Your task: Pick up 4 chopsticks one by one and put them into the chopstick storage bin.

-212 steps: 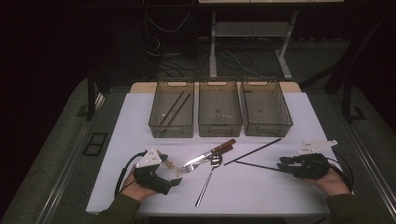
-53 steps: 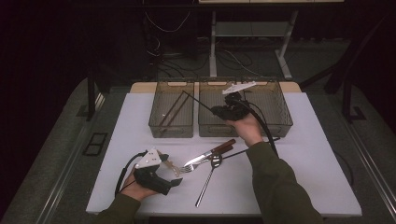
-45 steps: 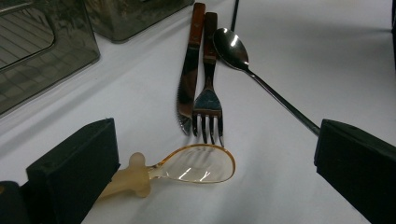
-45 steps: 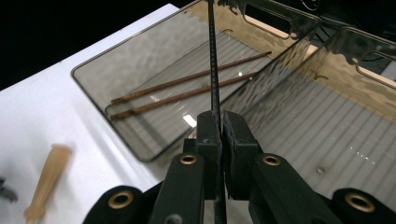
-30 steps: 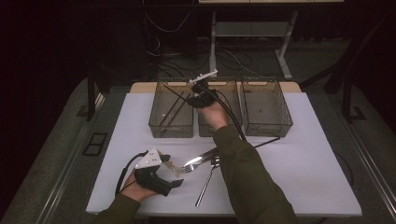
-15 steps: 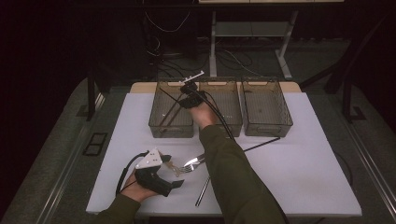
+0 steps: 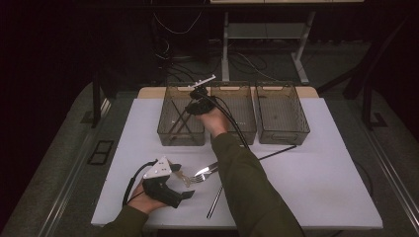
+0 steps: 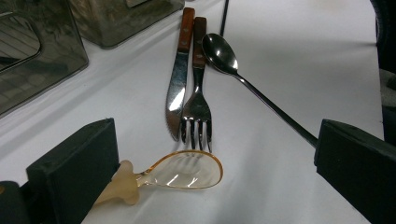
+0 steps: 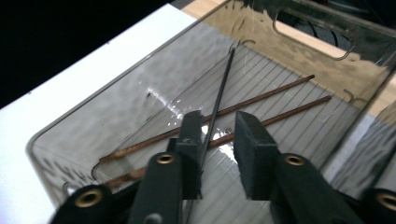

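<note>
My right gripper hangs over the left bin, pointing down into it. In the right gripper view its jaws have just been opening: a black chopstick stands between them, leaning on the left pad, with a gap to the right one. Two brown chopsticks lie on the bin floor below. My left gripper rests on the white table, open. An amber plastic spoon lies between its jaws, handle against the left jaw. Beyond lie a knife, a fork and a long metal spoon.
Two more smoky plastic bins, the middle one and the right one, stand in a row at the table's back. A second black chopstick lies on the table right of my right forearm. The table's right half is bare white.
My right hand has carried the black chopstick leftward from the middle bin to over the left bin. The left gripper has stayed put.
</note>
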A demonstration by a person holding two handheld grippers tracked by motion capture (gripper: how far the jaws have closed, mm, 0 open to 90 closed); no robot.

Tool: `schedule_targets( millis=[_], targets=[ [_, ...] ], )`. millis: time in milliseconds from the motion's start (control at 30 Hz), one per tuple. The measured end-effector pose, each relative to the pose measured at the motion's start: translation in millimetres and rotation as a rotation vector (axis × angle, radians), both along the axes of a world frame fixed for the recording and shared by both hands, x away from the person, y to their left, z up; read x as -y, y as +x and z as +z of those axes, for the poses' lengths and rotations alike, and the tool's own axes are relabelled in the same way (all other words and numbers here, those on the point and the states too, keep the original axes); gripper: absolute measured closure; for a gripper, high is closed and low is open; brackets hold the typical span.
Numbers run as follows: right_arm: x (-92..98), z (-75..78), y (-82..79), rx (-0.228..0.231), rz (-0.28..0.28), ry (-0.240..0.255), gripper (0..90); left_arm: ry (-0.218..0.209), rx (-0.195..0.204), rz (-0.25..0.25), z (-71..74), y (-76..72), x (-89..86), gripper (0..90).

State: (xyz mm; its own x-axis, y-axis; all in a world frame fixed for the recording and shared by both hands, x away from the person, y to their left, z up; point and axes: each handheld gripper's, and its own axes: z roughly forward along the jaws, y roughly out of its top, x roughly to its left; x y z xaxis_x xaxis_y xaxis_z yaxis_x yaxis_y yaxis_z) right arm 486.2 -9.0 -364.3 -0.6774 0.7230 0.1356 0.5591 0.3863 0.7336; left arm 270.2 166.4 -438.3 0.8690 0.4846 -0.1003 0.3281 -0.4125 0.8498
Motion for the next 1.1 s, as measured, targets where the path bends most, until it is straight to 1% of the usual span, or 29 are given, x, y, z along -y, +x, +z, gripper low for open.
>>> schedule_targets(
  millis=[100, 133, 167, 200, 267, 300, 400, 433, 533, 600, 700, 800, 833, 933, 967, 1000, 1100],
  targets=[
    [10.2, 3.4, -4.4, 0.006, 0.011, 0.022, 60.5, 0.005, 0.001, -0.001, 0.5, 0.2, -0.8, 0.0],
    [14.5, 4.0, -5.9, 0.003, 0.018, 0.041, 57.5, 0.002, -0.004, 0.002, 0.7, 0.0, -1.0, 0.0],
    [19.1, 5.0, -7.9, -0.003, 0.025, 0.049, 55.4, -0.001, -0.005, 0.003, 0.9, -0.1, -1.3, 0.0],
    [23.6, 6.1, -10.5, 0.002, 0.021, 0.051, 53.3, -0.005, -0.006, 0.004, 1.1, -0.1, -1.4, 0.0],
    [34.6, 8.5, -16.5, 0.012, 0.033, 0.069, 49.9, -0.005, -0.006, 0.005, 0.8, -0.3, -1.3, 0.0],
    [38.3, 9.2, -18.6, 0.015, 0.037, 0.069, 48.5, -0.005, -0.004, 0.007, 0.6, -0.3, -1.0, 0.0],
    [55.0, 11.6, -27.8, 0.031, 0.050, 0.071, 48.0, -0.006, -0.006, 0.011, 0.3, -0.7, -0.2, 0.0],
    [62.2, 12.6, -31.7, 0.034, 0.054, 0.075, 48.9, 0.000, -0.004, 0.009, 0.3, -0.5, -0.5, 0.0],
    [78.8, 14.1, -39.9, 0.038, 0.063, 0.062, 52.6, -0.007, -0.007, 0.015, -0.1, -0.8, 0.2, 0.0],
    [90.9, 14.9, -46.3, 0.047, 0.064, 0.068, 55.8, 0.000, -0.008, 0.014, -0.1, -0.9, -0.2, 0.0],
    [110.6, 16.5, -58.3, 0.054, 0.073, 0.057, 61.1, 0.002, -0.013, 0.017, -0.6, -0.8, -0.1, 0.0],
    [129.2, 17.5, -70.1, 0.067, 0.088, 0.058, 67.6, 0.003, -0.013, 0.020, -1.5, -0.8, 0.3, 0.0],
    [135.3, 17.2, -74.0, 0.070, 0.094, 0.053, 70.1, 0.010, -0.011, 0.016, -1.5, -0.5, -0.2, 0.0],
    [151.6, 14.1, -82.8, 0.064, 0.101, 0.049, 77.5, 0.015, -0.013, 0.017, -1.8, 0.0, -0.5, 0.0],
    [159.6, 11.8, -85.8, 0.070, 0.108, 0.045, 79.8, 0.012, -0.015, 0.020, -2.0, -0.2, -0.1, 0.0],
    [165.7, 10.2, -89.1, 0.062, 0.106, 0.044, 82.0, 0.015, -0.015, 0.020, -2.0, -0.2, -0.2, 0.0],
    [184.8, 4.1, -96.2, 0.061, 0.097, 0.040, 87.2, 0.024, -0.013, 0.018, -2.2, 0.2, -0.4, 0.0]
  ],
)
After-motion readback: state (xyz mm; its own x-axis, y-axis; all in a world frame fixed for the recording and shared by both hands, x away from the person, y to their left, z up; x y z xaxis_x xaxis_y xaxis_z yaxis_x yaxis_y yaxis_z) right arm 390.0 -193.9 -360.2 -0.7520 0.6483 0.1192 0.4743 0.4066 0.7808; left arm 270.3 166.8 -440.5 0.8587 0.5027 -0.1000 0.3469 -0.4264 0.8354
